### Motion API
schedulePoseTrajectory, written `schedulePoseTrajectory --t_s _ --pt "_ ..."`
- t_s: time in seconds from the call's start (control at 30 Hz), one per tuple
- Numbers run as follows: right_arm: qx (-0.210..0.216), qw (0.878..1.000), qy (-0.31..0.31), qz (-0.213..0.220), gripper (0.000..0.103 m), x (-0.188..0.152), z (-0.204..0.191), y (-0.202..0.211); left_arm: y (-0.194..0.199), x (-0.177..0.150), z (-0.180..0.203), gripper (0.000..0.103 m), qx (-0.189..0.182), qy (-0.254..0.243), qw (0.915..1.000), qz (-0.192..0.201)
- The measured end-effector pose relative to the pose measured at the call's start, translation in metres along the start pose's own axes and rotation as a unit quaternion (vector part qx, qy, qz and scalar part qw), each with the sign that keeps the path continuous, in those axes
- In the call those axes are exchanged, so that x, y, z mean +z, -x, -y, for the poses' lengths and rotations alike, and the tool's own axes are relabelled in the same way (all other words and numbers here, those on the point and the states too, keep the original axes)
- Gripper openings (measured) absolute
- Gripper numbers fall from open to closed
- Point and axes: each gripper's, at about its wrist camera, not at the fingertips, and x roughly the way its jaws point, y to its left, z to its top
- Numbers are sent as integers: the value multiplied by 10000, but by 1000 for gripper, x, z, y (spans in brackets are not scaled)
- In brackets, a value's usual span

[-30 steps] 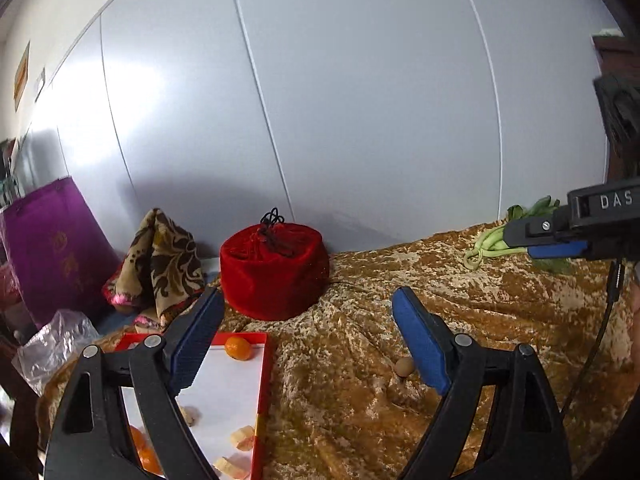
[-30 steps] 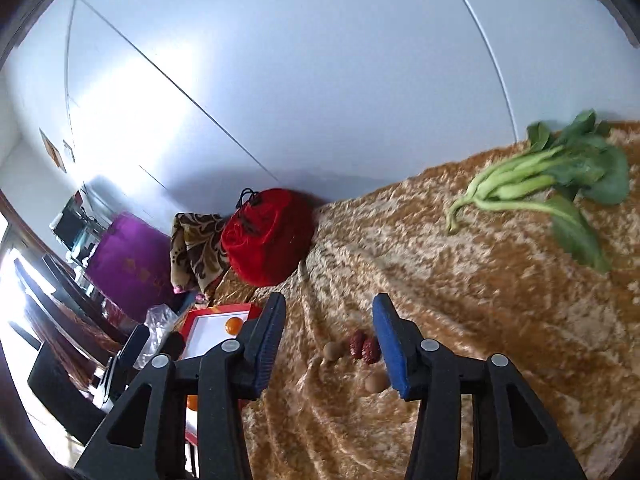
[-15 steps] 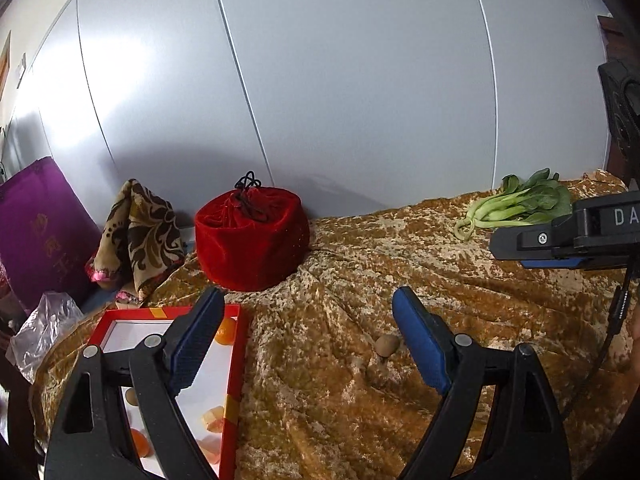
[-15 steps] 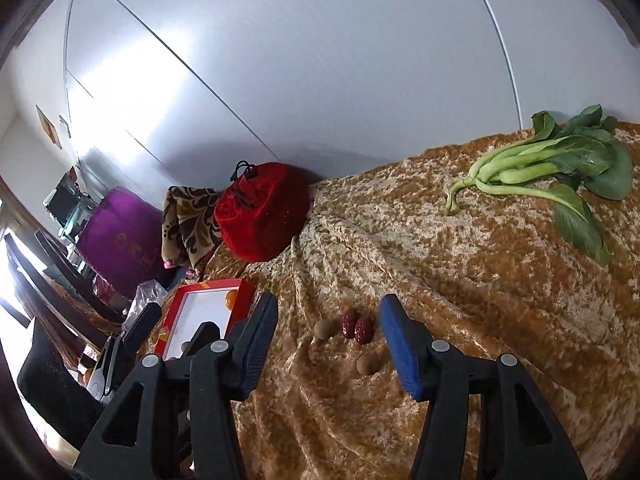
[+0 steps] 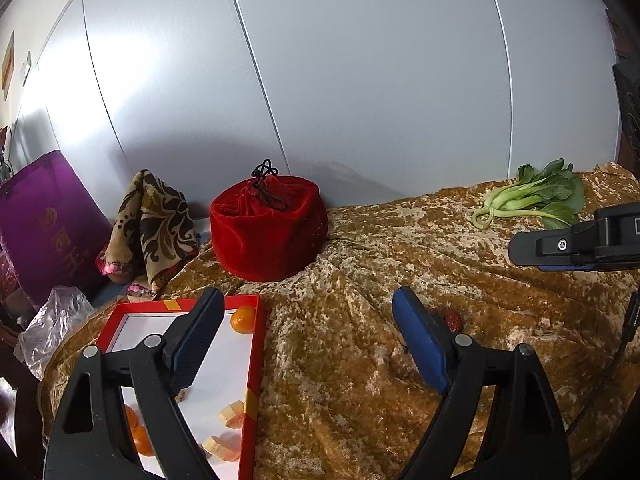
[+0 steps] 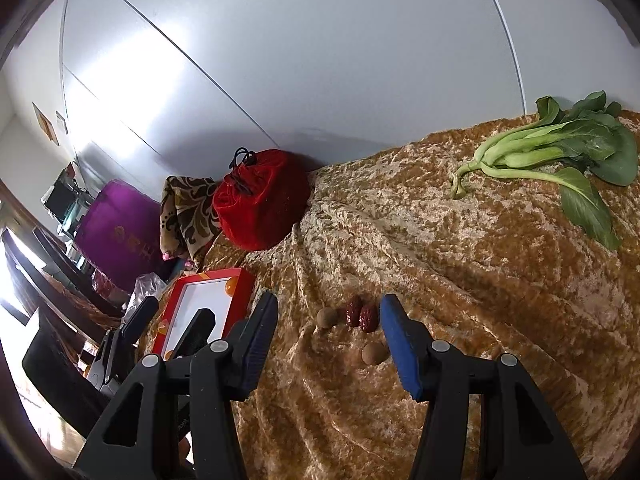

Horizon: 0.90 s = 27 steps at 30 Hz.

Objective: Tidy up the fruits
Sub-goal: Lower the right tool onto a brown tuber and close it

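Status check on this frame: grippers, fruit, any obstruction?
Left gripper and right gripper open, empty. Two red dates on cloth, outside tray. Nothing blocking.

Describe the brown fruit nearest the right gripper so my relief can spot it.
Start at the red pouch by the wall and come forward down the gold cloth to four small fruits. Two red dates lie touching, a longan left of them. Yours is the other longan, alone, nearest the blue finger.

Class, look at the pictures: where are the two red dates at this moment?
In the right wrist view the red dates lie side by side on the gold cloth, just ahead of the open right gripper, between two brown longans and right of the red tray.
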Motion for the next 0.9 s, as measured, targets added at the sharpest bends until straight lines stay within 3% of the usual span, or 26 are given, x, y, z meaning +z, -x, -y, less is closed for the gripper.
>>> schedulePoseTrajectory --t_s 0.73,0.9 --pt "25 9999 56 -131 56 -4 -8 -8 -7 -6 -12 87 150 -124 9997 -123" --pt "85 9995 -30 -308 56 -7 -7 -14 -23 -10 -12 87 268 -349 9977 -523"
